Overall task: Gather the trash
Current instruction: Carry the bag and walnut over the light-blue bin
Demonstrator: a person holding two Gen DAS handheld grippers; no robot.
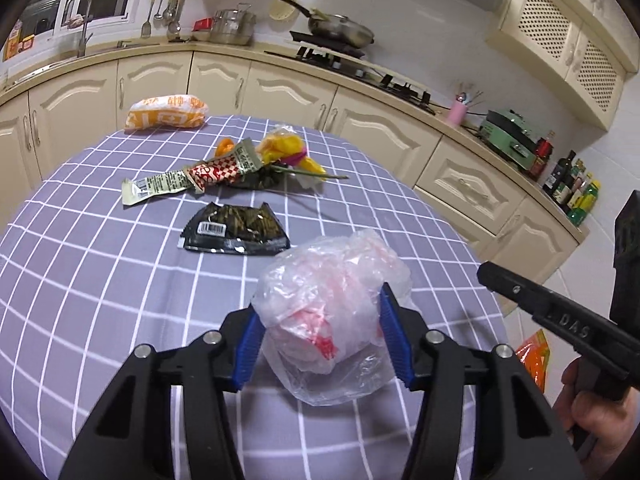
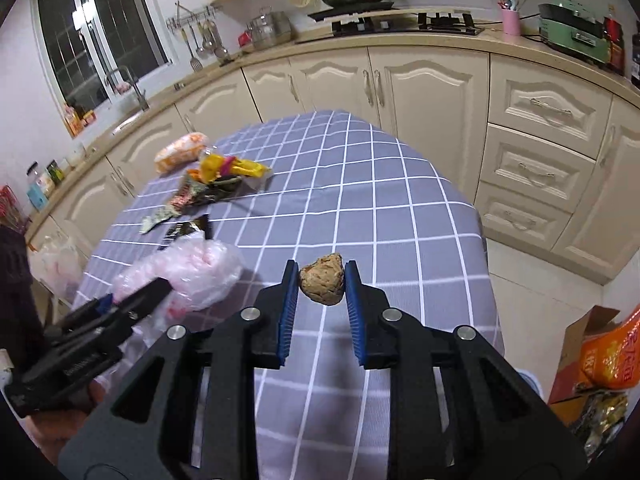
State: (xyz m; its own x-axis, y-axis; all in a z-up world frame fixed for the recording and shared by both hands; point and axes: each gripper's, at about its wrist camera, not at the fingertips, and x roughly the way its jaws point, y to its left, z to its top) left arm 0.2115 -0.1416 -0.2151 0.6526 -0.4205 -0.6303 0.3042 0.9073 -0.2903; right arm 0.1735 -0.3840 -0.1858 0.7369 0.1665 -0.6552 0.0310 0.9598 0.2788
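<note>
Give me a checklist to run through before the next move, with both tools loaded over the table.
1. Left tool shut on the plastic bag: ok.
2. Right tool shut on the brown lump: ok.
3. Lump clear of the tablecloth: ok, its shadow lies apart below.
4. Bag fully off the table: cannot tell.
5. Remaining trash accounted for: not ok; black wrapper, long wrapper and orange packet remain.
6. Bin within reach: cannot tell, none identified.
</note>
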